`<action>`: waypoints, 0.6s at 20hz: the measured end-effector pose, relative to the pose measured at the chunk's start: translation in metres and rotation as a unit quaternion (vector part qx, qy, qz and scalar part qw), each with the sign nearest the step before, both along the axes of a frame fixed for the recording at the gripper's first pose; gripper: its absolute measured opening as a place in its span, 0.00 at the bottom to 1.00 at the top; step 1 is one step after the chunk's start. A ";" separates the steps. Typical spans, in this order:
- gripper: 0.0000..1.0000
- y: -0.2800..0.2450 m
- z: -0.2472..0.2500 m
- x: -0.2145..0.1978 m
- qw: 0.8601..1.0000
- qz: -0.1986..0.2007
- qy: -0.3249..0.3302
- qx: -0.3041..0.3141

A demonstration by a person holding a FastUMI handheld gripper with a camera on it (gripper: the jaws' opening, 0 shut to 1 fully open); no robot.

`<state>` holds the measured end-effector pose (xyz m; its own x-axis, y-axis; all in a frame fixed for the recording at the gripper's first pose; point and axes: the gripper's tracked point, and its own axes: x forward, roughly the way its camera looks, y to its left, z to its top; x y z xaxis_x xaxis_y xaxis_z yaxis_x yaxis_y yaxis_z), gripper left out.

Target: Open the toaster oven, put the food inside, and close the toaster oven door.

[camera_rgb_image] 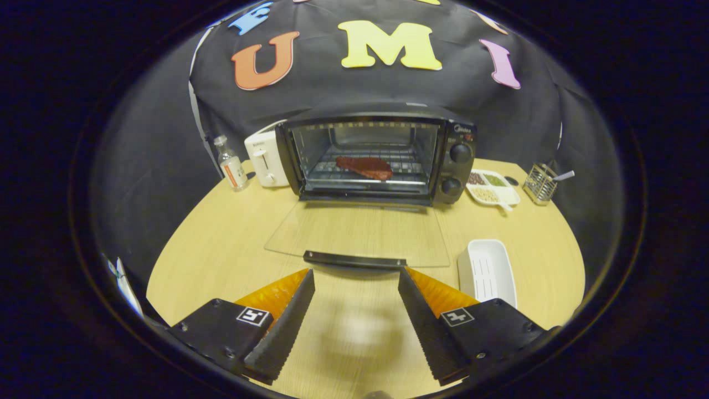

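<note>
food's in: the steak (364,166) sits on the rack inside the toaster oven (376,158), glass door (357,233) folded flat toward us. gripper (355,274) spread wide and empty, just near of the door handle (354,260) (white tray (487,269) at right). next, probably: lift that handle up to close.

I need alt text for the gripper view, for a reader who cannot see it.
The toaster oven stands open, its glass door folded flat on the wooden table, with a red steak on the rack inside. The open, empty gripper has its fingertips just short of the door handle.
</note>
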<state>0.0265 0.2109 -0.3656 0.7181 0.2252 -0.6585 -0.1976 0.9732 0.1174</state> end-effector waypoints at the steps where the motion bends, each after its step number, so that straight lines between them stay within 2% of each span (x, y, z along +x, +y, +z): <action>1: 0.97 0.000 -0.010 -0.001 1.000 0.000 0.008 -0.002; 6: 0.97 0.005 -0.052 0.016 0.999 -0.010 0.032 -0.006; 12: 0.97 0.010 -0.069 0.037 0.999 -0.007 0.034 -0.021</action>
